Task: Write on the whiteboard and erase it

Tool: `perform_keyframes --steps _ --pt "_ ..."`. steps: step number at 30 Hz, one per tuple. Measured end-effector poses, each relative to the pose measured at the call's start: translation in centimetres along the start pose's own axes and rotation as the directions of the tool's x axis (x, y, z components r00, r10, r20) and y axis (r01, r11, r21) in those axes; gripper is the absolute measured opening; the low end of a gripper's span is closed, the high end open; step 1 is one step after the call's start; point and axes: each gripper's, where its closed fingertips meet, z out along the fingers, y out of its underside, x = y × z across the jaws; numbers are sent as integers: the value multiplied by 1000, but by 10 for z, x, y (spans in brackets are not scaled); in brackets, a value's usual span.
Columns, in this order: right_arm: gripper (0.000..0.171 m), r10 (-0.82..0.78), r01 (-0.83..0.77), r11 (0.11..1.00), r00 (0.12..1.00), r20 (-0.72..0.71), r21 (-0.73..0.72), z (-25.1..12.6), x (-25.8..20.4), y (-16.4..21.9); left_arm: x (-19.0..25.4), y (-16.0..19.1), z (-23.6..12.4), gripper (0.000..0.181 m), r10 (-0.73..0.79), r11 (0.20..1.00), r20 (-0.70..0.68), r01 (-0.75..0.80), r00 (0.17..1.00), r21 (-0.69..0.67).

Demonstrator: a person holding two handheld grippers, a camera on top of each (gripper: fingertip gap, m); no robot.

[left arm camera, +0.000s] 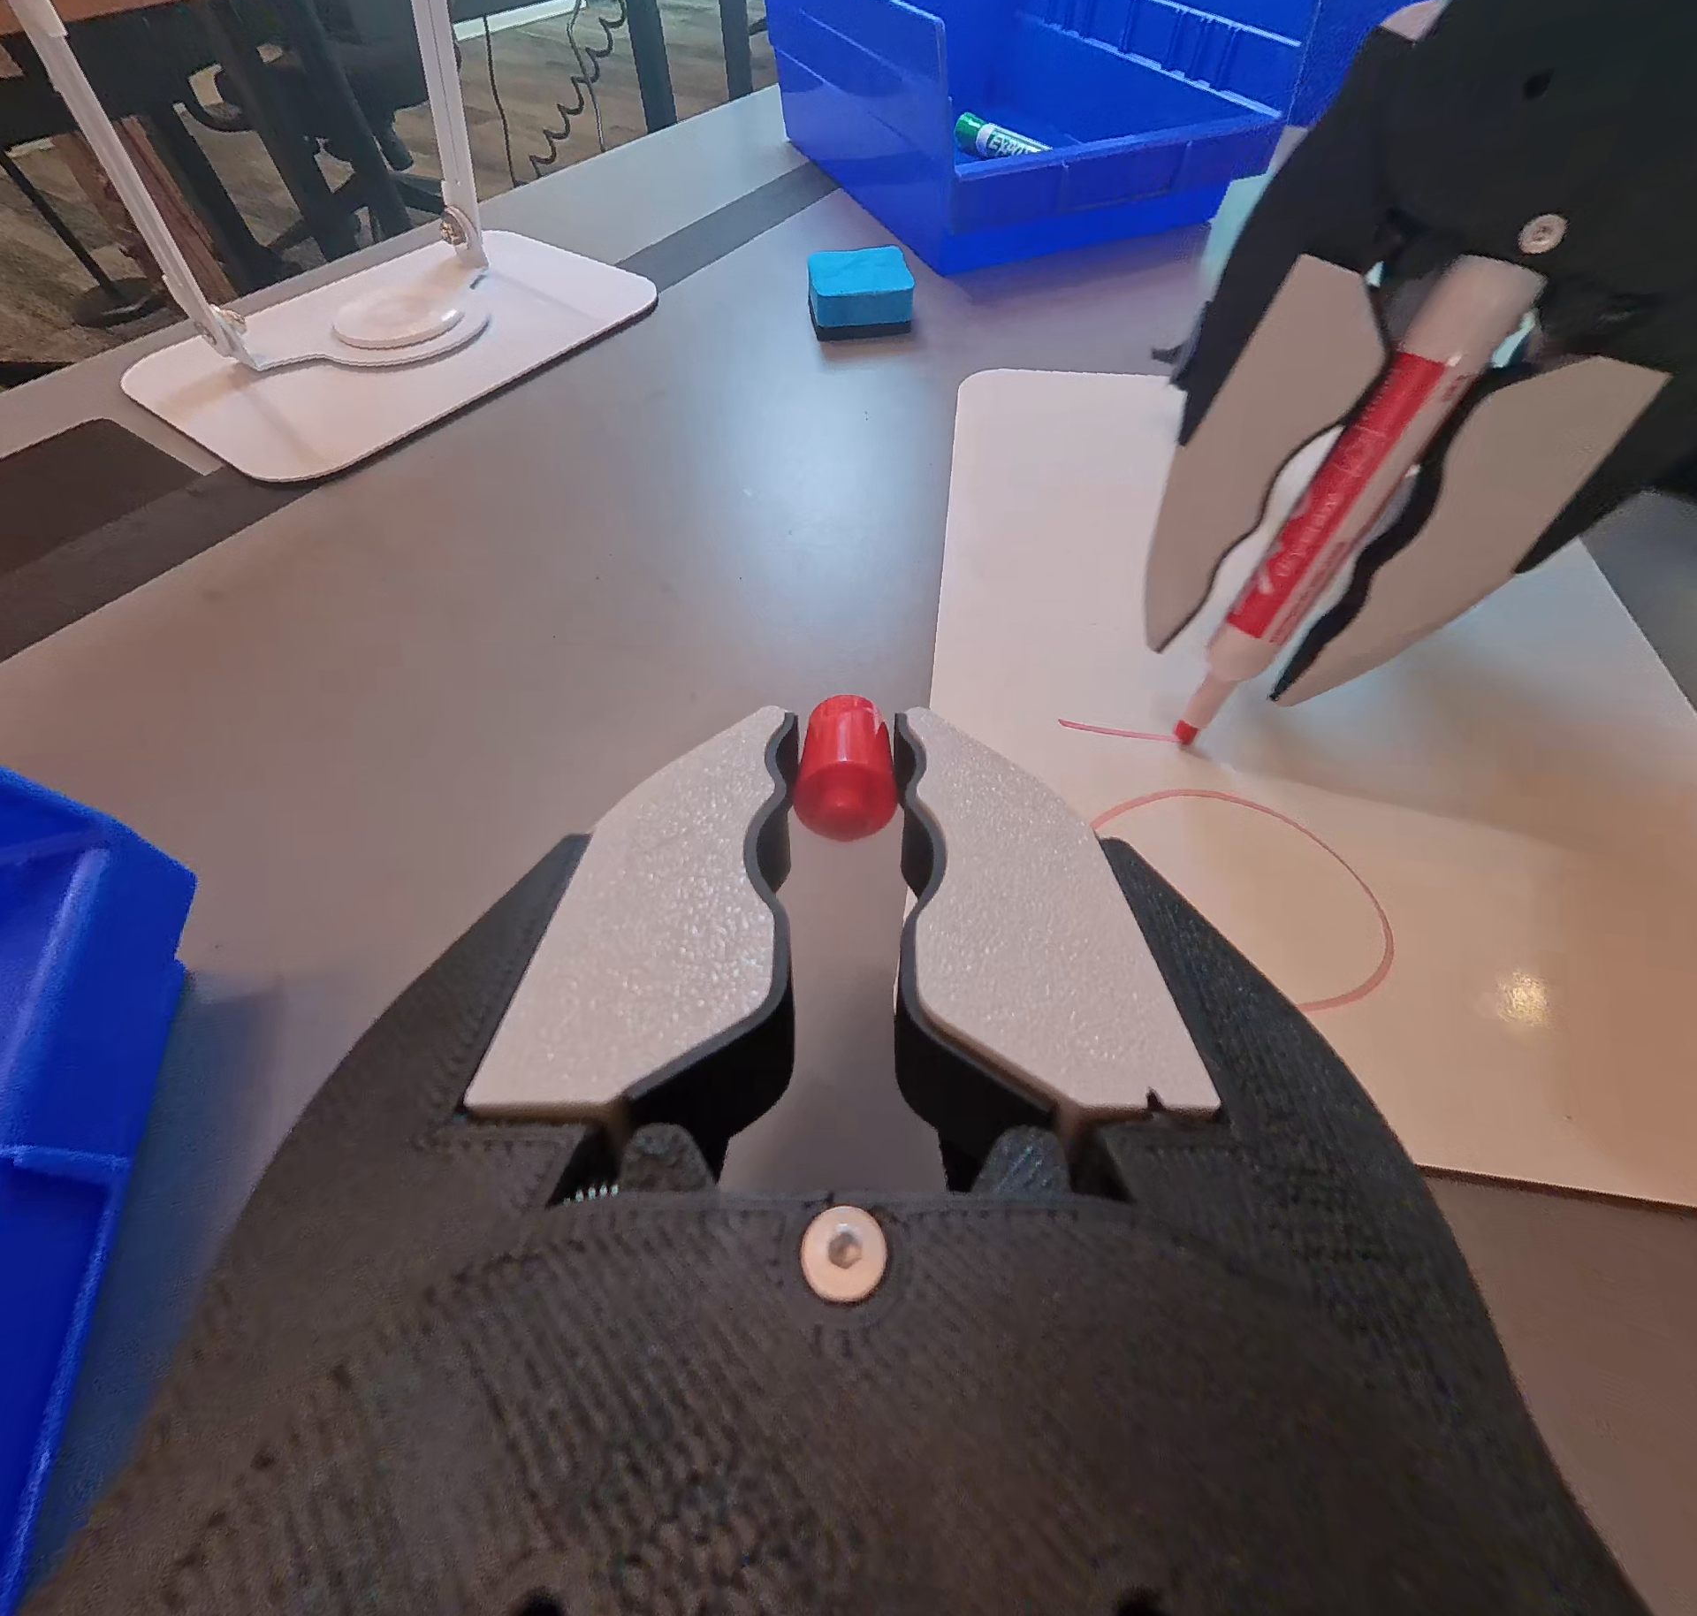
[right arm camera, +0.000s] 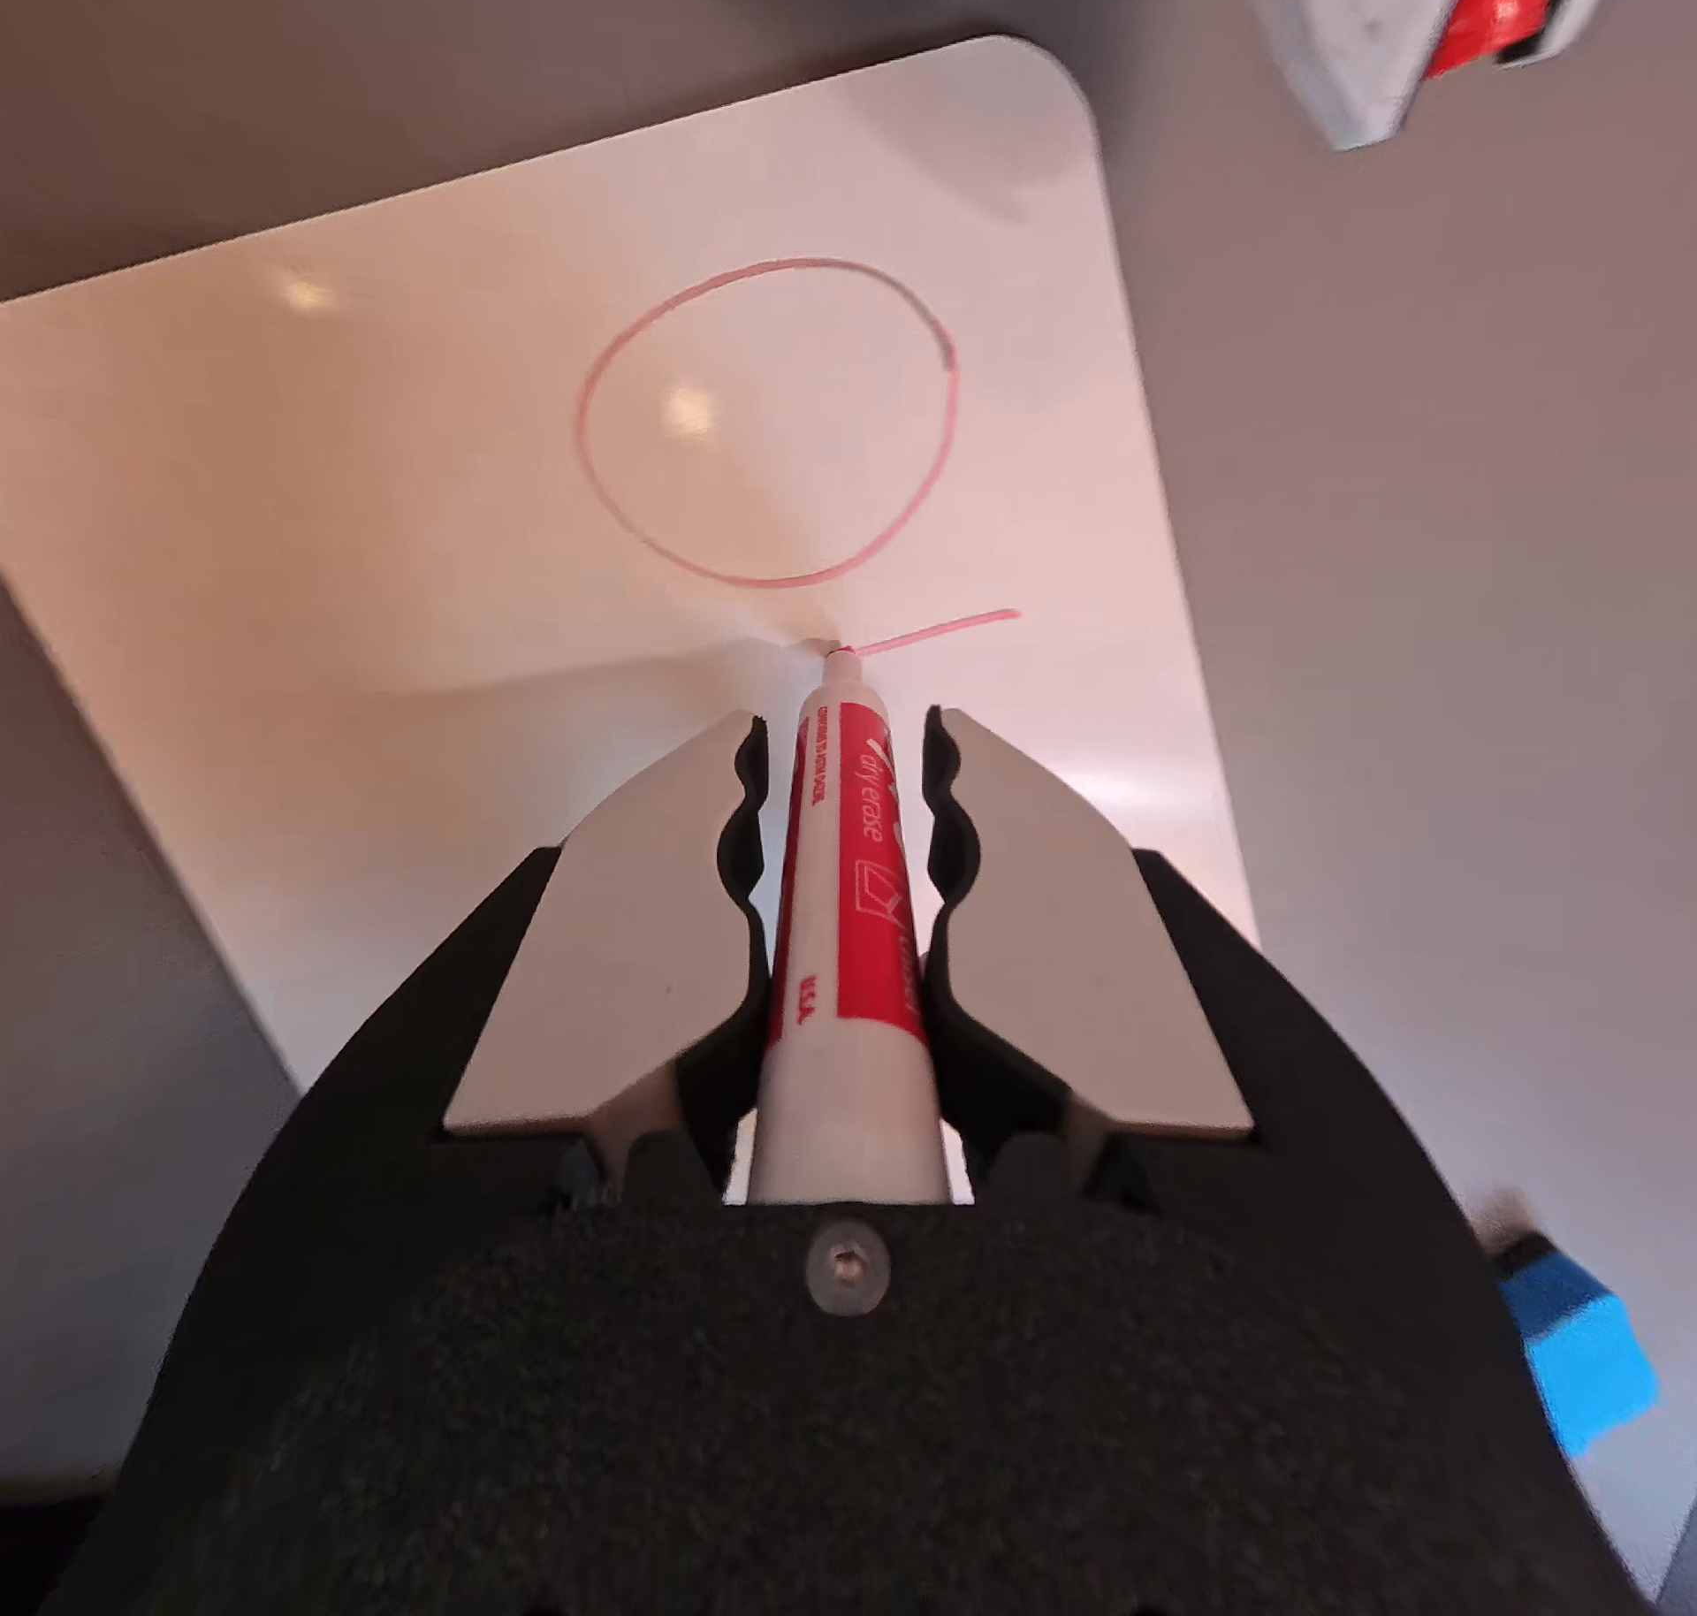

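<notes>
The right gripper [right arm camera: 843,718] clamps the light, stiff, slippery marker [right arm camera: 849,911] mid-barrel, tip on the whiteboard [right arm camera: 321,516] at six o'clock of the circle [right arm camera: 767,419], while the left gripper [left arm camera: 843,727] pinches its cap [left arm camera: 843,777].

Left tongs [left arm camera: 843,768] level, nearly closed; right tongs [right arm camera: 840,716] angled down, clamped.

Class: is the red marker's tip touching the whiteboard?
Touching. The right wrist view shows the red marker tip meeting the whiteboard at the stroke's end.
</notes>
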Motion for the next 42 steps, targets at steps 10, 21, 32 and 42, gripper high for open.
perform_keyframes --steps 10,21,32,42 --pt "33 39 -35 997 997 -68 63 -6 15 -6 2 1 1 20 8 1000 -2 -8 1000 -8" --pt "33 44 -38 997 996 -74 74 7 36 -10 2 1 1 20 -7 1000 -14 7 1000 -5" --pt "33 53 -53 999 992 -114 6 0 43 16 2 1 0 20 -8 1000 -15 8 1000 -2" --pt "33 81 -88 995 985 -153 -37 -10 53 44 1 3 1 20 -9 1000 -12 9 1000 -10"
